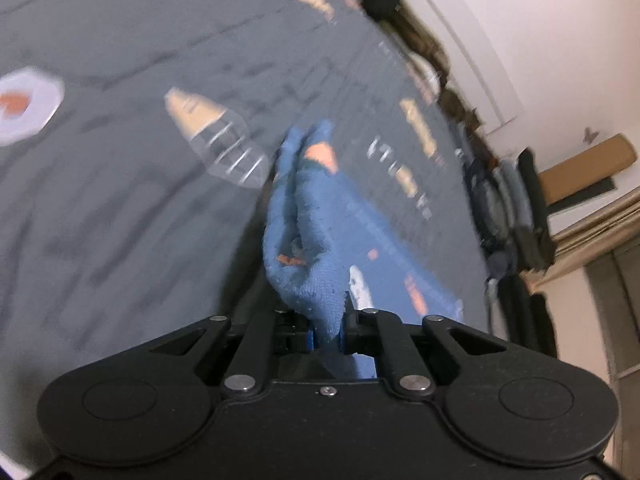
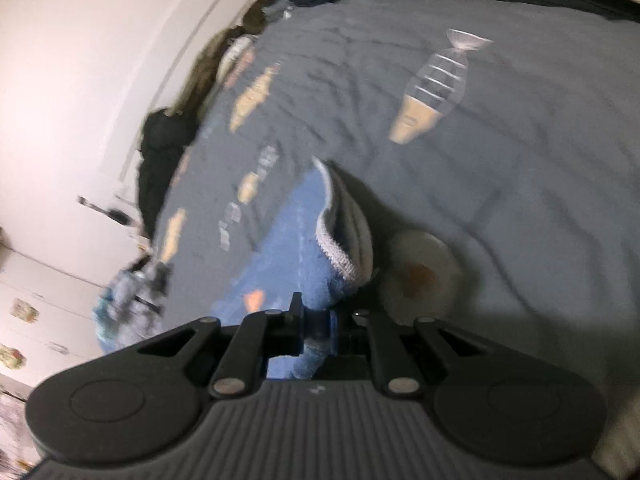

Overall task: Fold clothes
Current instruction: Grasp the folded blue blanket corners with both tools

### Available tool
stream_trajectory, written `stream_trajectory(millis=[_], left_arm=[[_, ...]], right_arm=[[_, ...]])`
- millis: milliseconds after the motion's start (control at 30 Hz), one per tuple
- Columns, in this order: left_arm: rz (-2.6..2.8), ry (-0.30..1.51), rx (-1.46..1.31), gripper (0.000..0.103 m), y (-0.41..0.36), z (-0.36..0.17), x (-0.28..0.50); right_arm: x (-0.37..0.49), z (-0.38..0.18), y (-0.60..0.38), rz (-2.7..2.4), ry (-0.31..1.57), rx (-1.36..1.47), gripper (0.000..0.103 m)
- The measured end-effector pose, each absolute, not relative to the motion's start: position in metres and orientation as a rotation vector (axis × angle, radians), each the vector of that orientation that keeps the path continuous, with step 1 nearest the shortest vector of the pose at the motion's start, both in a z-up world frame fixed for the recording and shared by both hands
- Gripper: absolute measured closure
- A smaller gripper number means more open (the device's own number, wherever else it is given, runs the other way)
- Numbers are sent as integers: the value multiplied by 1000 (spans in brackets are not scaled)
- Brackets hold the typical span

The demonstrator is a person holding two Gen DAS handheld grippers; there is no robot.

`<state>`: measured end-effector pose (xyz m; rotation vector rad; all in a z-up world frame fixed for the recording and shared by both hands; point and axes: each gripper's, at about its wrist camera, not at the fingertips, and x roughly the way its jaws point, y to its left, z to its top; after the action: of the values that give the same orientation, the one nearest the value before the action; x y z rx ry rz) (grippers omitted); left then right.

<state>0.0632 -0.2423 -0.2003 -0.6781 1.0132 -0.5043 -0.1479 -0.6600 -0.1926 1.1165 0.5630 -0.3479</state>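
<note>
A blue knitted garment (image 1: 304, 232) with orange marks hangs bunched from my left gripper (image 1: 326, 332), which is shut on its fabric just above a grey bedspread (image 1: 120, 200). In the right wrist view the same blue garment (image 2: 288, 248) shows a grey ribbed cuff or hem (image 2: 340, 236). My right gripper (image 2: 318, 330) is shut on the blue cloth close to that ribbed edge. Both views are blurred by motion. The garment stretches away between the two grippers over the bed.
The grey bedspread (image 2: 520, 200) carries printed fish-like shapes (image 2: 432, 88) and a white round patch (image 2: 420, 272). Dark clothes (image 1: 508, 208) are heaped along the bed's far edge by a white wall (image 1: 520, 20). A brown cardboard box (image 1: 584, 164) stands near the wall.
</note>
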Motion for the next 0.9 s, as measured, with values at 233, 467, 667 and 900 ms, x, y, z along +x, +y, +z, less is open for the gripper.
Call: stream_trajectory(millis=[233,467,667,900], left_arm=[[-496,1029,-666,74,-244,-227,62],[-477,1030,-693,56,-245,-245,62],[-463,1017,-707,63,-244,-243,61],[-458,1016,-700,63,-247,-245,62]], right_arm=[[-148,-218,-644,-396,607,1010,83],[-151,-234,-643,-416,558,1058,57],[-142,-234,-630,-451,534,1035,56],[-132,-240,-629,-491,536,1069,55]])
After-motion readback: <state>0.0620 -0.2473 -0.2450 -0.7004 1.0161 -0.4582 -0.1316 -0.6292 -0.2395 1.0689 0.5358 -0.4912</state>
